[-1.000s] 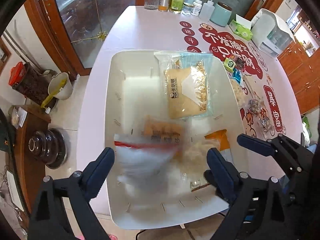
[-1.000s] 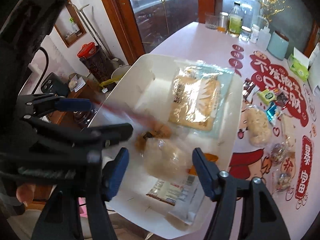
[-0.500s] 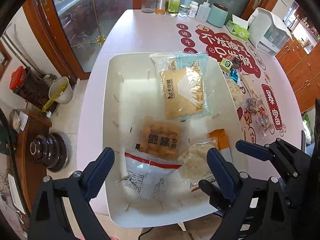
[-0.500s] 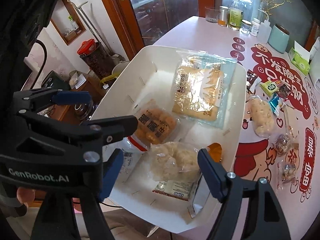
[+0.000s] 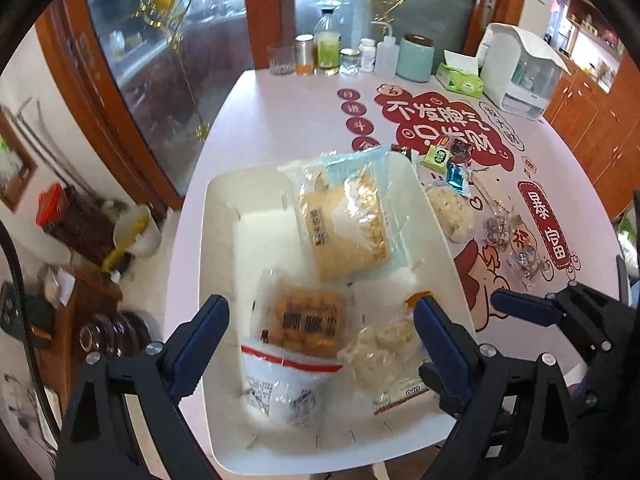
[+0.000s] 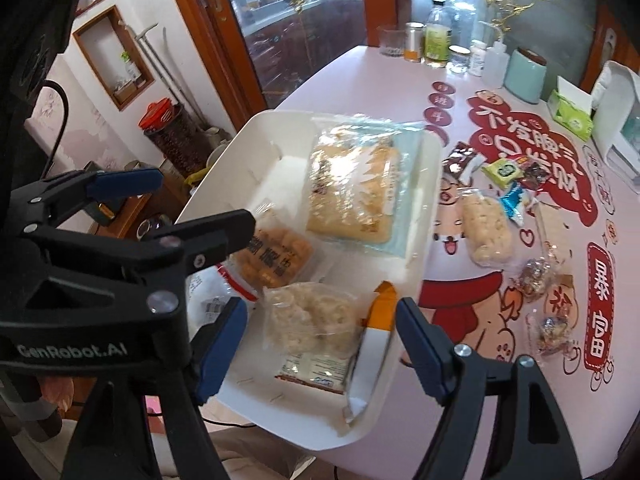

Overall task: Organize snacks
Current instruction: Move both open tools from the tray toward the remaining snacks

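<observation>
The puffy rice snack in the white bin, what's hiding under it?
Under the rice snack a flat white packet with small print pokes out, lying on the bin floor. An orange-and-white packet leans beside it. The flat packet's covered part can't be seen.

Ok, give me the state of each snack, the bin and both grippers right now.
left gripper: open, empty
right gripper: open, empty
white bin: holding five packets
big cracker bag: lying flat in bin
rice puff packet: on table, outside bin
</observation>
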Demonstrator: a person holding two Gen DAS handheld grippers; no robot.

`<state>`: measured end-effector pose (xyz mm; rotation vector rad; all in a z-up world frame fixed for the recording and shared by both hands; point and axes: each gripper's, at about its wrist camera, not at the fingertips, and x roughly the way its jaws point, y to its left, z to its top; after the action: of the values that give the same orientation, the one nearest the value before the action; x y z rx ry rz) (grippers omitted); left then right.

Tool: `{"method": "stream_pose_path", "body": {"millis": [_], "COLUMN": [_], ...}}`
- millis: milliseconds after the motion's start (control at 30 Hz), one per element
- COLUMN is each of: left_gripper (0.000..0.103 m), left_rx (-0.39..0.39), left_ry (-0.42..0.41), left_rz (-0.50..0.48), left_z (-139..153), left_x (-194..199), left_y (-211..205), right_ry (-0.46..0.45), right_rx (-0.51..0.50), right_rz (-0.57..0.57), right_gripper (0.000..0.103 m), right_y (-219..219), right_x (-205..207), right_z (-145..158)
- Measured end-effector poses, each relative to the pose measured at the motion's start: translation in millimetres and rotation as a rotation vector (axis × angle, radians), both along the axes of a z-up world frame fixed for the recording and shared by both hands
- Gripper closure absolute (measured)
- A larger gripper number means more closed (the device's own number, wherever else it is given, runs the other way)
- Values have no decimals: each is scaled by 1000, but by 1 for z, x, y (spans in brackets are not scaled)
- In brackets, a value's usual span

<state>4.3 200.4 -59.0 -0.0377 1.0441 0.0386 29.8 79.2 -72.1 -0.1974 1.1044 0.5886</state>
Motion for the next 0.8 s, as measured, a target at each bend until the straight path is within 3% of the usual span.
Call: {"method": "stream_pose_path", "body": {"millis": [200, 467, 800], "left_gripper": [10, 10, 10], "left_rx": [-62, -23, 0], "left_ry": [47, 0, -64], "left_rz": [-71, -160, -268], "left_z": [6, 19, 28], "left_x": [14, 31, 74], "left_y": [-26, -80, -163], "right_ry": [-54, -113, -231], "right_rx": [-8, -28, -101], "right_rz": [-52, -160, -353], "right_gripper": [26, 26, 26], "right_y": [-24, -73, -171], "right_x": [5, 15, 41], "right_z": [9, 18, 34]}}
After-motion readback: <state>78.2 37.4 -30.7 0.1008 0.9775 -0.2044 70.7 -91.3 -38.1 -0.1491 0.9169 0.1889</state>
